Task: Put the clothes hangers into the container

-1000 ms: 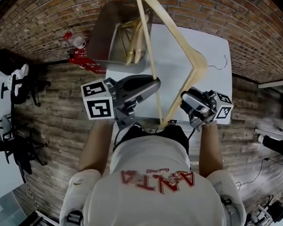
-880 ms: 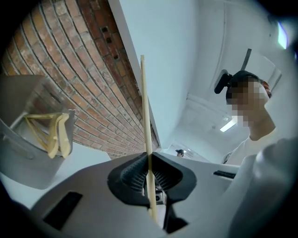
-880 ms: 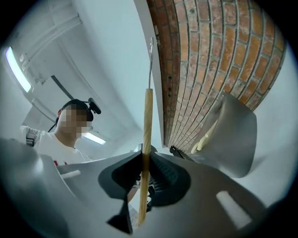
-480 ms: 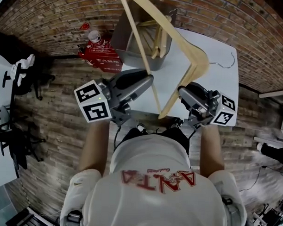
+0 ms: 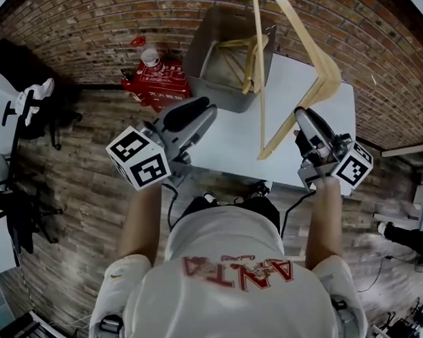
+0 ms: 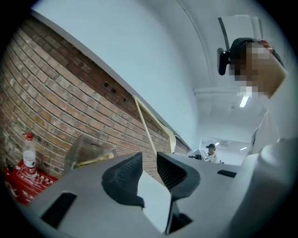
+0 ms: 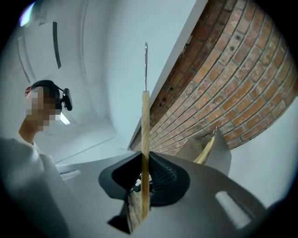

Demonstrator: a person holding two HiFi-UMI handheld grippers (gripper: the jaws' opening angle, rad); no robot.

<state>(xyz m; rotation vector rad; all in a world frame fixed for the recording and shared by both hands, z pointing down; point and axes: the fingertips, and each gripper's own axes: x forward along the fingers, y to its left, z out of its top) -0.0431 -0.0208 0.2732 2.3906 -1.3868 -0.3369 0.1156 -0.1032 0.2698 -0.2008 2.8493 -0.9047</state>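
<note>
My left gripper [image 5: 202, 110] is up and level, forearm stretched forward, its marker cube towards me and its tips aimed at the near left corner of the container [image 5: 199, 52]. Its jaws have just been opening, and in the left gripper view they stand wide apart with nothing between them, only brick wall and the container's rim beyond. My right gripper [image 5: 301, 118] is out on a straight arm to the right of the container and nearer to me than it, tilted a touch upward. Its jaws are clamped tight on the hanger [image 5: 327, 70]. In the right gripper view I see the wood edge-on, pinched between the pads and rising straight up to its metal hook [image 7: 145, 65]. From my head view the hanger hangs in the air just right of the container, with one shoulder bent above my right gripper, the long bar dropping alongside the container's right wall, and its low corner over the table [image 5: 233, 141], on the side nearer me. It is not in the container yet. More hangers [image 5: 247, 52] already lean inside the container. Left of the container, on the floor, a bottle [image 5: 150, 57] stands by a red box [image 5: 162, 83].
</note>
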